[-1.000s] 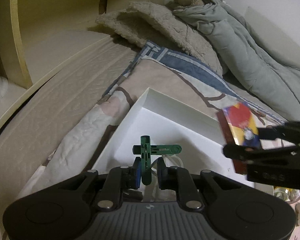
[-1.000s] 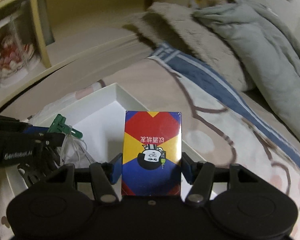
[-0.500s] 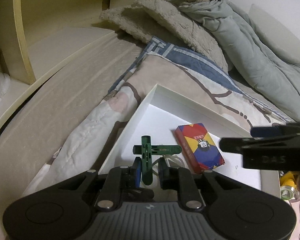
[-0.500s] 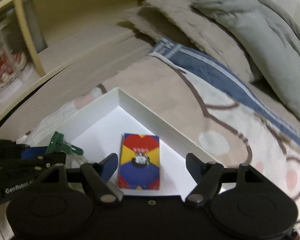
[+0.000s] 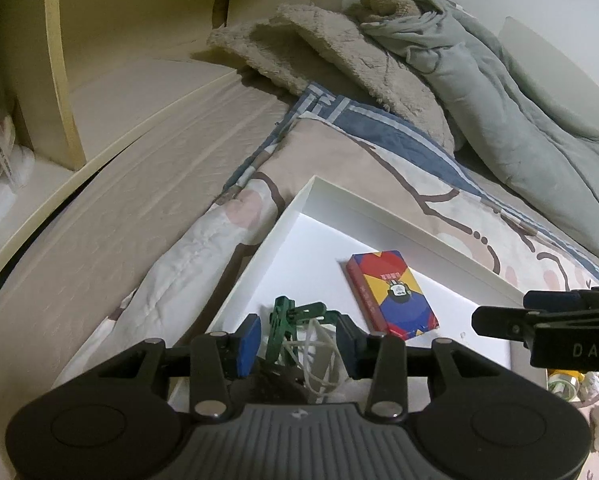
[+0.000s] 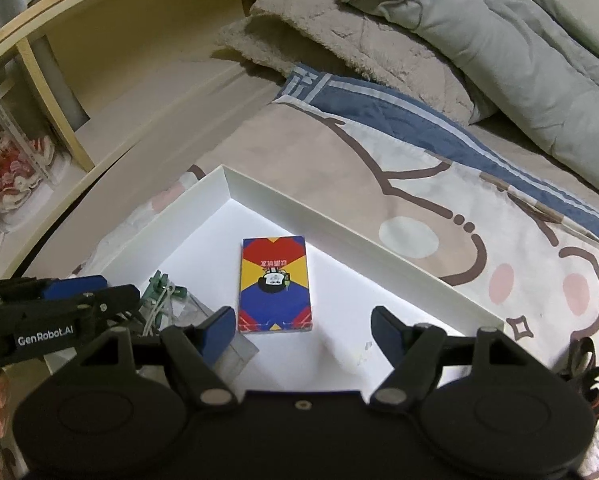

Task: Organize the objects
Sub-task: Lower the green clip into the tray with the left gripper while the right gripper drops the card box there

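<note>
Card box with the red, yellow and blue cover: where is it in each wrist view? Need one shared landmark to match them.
Left wrist: card box lies flat in the white tray, right of centre, beyond and to the right of the left gripper.
Right wrist: card box lies near centre, just beyond the right gripper, nearer its left finger.
Shared landmark: the tray's far corner.

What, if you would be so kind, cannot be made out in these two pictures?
- Left wrist view: bundle under the green clip, hidden by the left tongs.
- Left wrist view: yellow item, behind the right tongs.
- Right wrist view: card box print, too small.
</note>
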Available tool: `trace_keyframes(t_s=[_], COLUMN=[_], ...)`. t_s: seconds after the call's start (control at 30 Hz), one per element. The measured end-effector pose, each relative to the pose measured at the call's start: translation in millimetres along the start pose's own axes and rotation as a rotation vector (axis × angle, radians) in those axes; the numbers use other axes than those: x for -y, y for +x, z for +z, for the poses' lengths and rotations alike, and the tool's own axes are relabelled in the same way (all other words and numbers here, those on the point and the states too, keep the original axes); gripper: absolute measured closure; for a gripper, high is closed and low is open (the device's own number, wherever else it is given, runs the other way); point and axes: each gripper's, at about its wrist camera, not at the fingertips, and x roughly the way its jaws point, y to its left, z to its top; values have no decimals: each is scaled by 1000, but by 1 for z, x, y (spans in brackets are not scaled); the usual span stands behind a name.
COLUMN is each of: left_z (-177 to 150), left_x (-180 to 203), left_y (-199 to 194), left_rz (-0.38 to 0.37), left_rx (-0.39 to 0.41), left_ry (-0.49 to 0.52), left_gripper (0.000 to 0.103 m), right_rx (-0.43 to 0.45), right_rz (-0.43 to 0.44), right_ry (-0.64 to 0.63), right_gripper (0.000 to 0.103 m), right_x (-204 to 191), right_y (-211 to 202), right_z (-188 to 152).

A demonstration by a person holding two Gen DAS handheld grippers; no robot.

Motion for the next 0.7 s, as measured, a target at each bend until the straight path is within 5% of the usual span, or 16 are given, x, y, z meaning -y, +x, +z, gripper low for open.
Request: trace_keyframes(t_s=[0.53,0.7], left_z=[-16,-25], left_x=[17,27], left_y=[-41,-54], left_rz=[-3,-1], left_rx=[-3,9], left_ry=[76,99], left_gripper=[59,49], right_rx=[75,95], right_rz=[-17,-38], right_ry=[69,104], right_gripper=[28,27], right_x=[15,26], right_y=[-50,-67], right_z=[-33,-47])
